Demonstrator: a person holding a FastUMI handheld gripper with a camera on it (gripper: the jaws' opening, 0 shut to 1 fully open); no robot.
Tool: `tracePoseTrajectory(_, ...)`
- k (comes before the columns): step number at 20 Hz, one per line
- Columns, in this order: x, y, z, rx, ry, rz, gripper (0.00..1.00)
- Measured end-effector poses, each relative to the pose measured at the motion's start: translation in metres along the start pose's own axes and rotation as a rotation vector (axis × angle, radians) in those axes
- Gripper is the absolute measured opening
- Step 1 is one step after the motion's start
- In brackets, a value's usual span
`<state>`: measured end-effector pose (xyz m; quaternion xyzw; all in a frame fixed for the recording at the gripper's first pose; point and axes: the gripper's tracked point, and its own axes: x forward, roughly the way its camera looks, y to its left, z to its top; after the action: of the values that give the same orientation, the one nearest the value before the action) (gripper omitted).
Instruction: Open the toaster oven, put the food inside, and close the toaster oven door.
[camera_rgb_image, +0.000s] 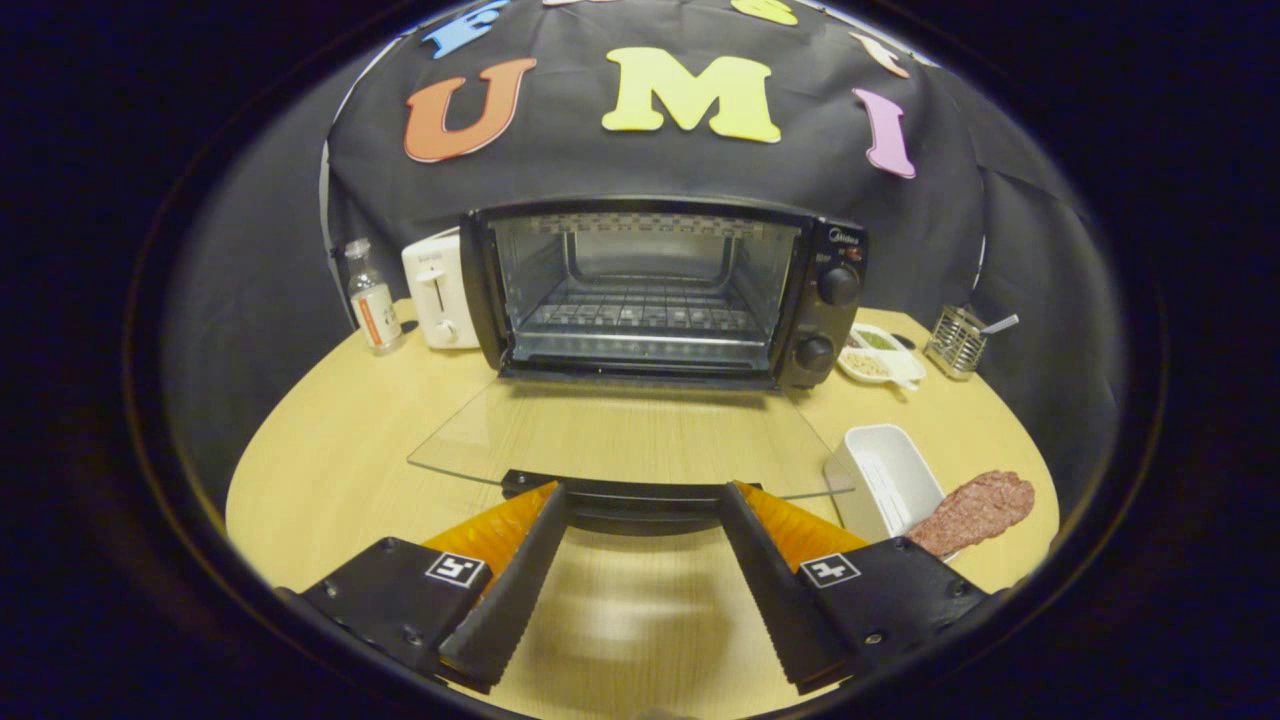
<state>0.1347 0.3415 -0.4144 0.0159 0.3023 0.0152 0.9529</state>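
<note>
Jaws of the gripper (640, 500) stand wide apart and hold nothing; the fingertips (545, 497) lie at the dark handle bar (635, 497) of the lowered glass door (630, 435), one tip near each end of the bar. Whether the tips touch the bar cannot be told.

Beyond the jaws and to their left, a small clear bottle (372, 300) with a label stands upright on the wooden worktop (330, 450). Just beside it stands a white pop-up toaster (438, 290), close against the left side of the toaster oven (660, 290).

Straight ahead of the jaws, the toaster oven is open. Its door lies flat, folded down toward the jaws. A wire rack (640, 315) is visible inside the cavity, and two control knobs (838, 286) sit one above the other on the right-hand panel.

Right of the oven, a divided white dish (880, 355) with small portions of food rests on the worktop, with a wire-mesh utensil holder (955, 340) beyond it.

Near the right finger, a white rectangular container (890, 475) stands just beside the door's right corner. Touching its right side lies the food, a flat raw meat patty (975, 510).
</note>
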Motion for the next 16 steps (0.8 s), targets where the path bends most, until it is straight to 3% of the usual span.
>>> tracePoseTrajectory(7, 0.012, -0.001, -0.025, -0.032, 0.058, -0.010, 0.99)
tracePoseTrajectory(13, 0.001, -0.010, -0.016, -0.043, 0.065, 0.038, 1.00)
tracePoseTrajectory(16, -0.014, -0.031, 0.010, -0.054, 0.021, 0.049, 1.00)
